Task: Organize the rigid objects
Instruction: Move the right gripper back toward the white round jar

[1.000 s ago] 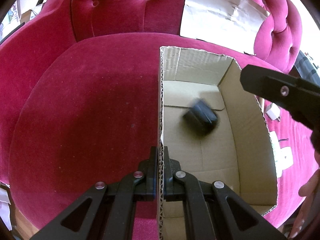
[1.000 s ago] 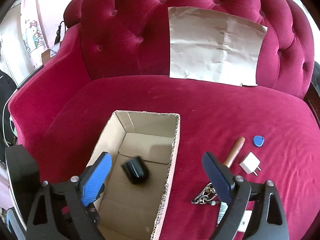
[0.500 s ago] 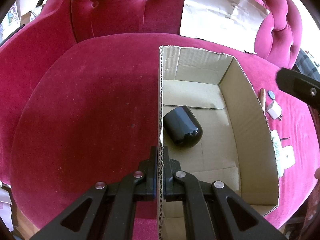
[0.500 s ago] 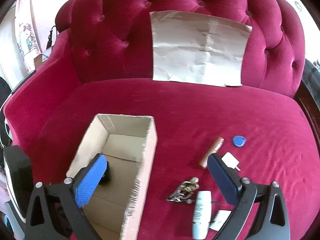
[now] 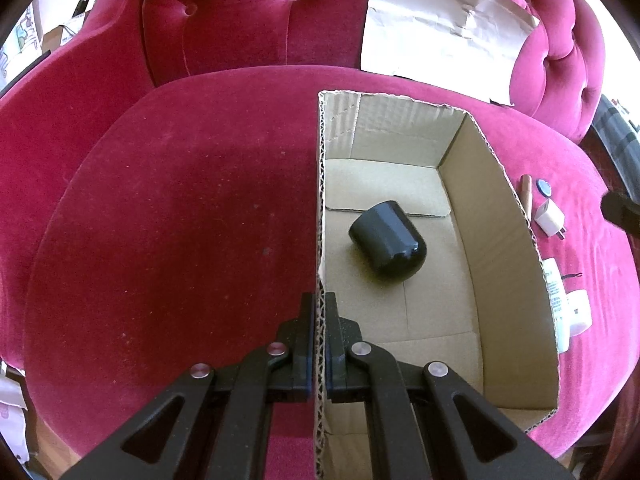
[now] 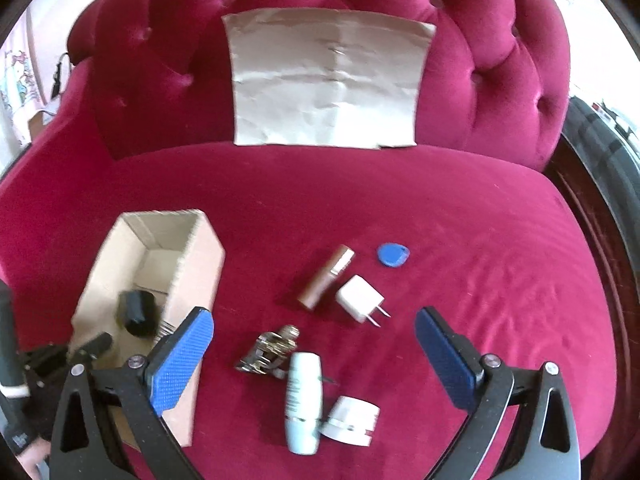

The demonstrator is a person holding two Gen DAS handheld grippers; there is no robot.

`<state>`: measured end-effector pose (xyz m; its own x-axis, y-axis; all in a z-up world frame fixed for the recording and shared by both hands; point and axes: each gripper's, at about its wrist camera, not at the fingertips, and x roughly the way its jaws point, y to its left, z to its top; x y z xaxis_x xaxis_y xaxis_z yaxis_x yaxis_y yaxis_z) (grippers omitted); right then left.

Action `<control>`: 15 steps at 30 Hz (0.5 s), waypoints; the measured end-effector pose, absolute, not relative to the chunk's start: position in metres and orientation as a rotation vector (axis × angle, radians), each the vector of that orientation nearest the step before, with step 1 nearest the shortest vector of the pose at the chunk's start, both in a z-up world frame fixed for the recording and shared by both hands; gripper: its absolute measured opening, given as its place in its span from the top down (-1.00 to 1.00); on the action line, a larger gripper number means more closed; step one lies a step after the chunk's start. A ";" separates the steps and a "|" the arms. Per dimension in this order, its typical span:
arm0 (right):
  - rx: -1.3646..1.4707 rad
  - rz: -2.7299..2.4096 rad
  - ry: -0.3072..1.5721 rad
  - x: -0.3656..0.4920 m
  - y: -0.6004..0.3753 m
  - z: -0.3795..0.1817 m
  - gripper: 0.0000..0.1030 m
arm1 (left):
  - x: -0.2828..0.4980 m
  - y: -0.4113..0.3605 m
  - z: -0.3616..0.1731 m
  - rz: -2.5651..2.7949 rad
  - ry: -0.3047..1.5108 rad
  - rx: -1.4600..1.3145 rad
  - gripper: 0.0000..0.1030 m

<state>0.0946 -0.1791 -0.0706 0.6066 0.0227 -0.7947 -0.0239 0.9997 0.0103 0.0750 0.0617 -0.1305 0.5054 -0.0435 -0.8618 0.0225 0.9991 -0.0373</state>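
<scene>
While the left gripper (image 5: 318,320) is pinching the box (image 5: 516,264) wall, a black cup (image 5: 387,246) is lying inside the box. Right of the box, the right gripper (image 6: 314,354) is hovering wide open above a bottle (image 6: 303,400), keys (image 6: 268,352) and charger (image 6: 359,298).

A home living room: a tufted crimson velvet sofa (image 6: 400,208) fills both views, a child's cartoon picture (image 6: 12,80) hangs on the wall beyond its left arm, and household oddments lie on the seat.

Black jaws, silver screws, seemingly textured blue pads (image 6: 182,360).
</scene>
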 end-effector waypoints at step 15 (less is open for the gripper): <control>-0.026 0.001 1.049 0.075 -0.220 -0.099 -0.99 | 0.074 0.056 -0.131 -0.027 1.039 -0.010 0.94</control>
<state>0.0745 -0.2202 -0.0988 0.4987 -0.0116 -0.8667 -0.0129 0.9997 -0.0208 0.0737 0.0563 -0.1311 0.5064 -0.0275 -0.8619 0.0180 0.9996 -0.0214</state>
